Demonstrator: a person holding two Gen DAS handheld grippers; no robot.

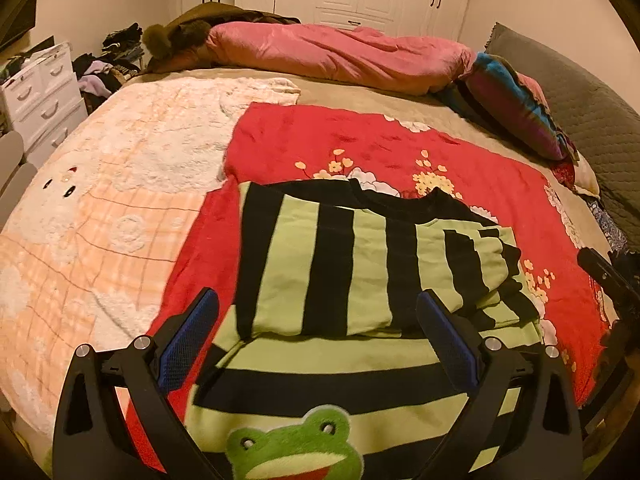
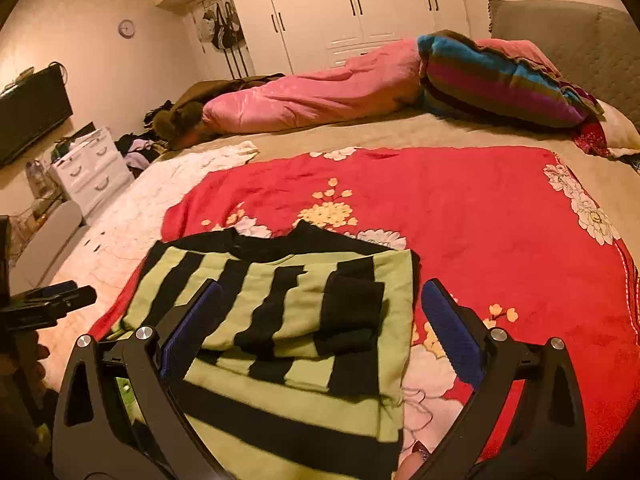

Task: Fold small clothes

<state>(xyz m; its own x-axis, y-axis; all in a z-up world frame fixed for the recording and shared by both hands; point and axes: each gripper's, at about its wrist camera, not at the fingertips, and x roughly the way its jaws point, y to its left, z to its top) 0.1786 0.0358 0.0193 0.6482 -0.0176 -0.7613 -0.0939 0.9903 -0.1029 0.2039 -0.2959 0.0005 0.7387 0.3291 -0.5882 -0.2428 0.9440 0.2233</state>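
Observation:
A small green and black striped sweater (image 1: 320, 264) lies on a red flowered blanket (image 1: 460, 184), its sleeves folded in across the body. A green frog patch (image 1: 294, 444) shows at its near hem. My left gripper (image 1: 317, 294) hovers open above the sweater's near part, with nothing between its blue pads (image 1: 188, 344). In the right wrist view the same sweater (image 2: 280, 312) lies below my right gripper (image 2: 320, 286), also open and holding nothing, over the garment's right edge. The left gripper (image 2: 52, 300) shows at the left border there.
The red blanket (image 2: 460, 216) lies on a wide bed beside a peach plaid fleece blanket (image 1: 100, 220). A pink quilt (image 1: 340, 56), a striped pillow (image 1: 516, 104) and a grey headboard (image 1: 592, 112) line the far side. White drawers (image 1: 40, 96) and white wardrobes (image 2: 340, 8) stand beyond.

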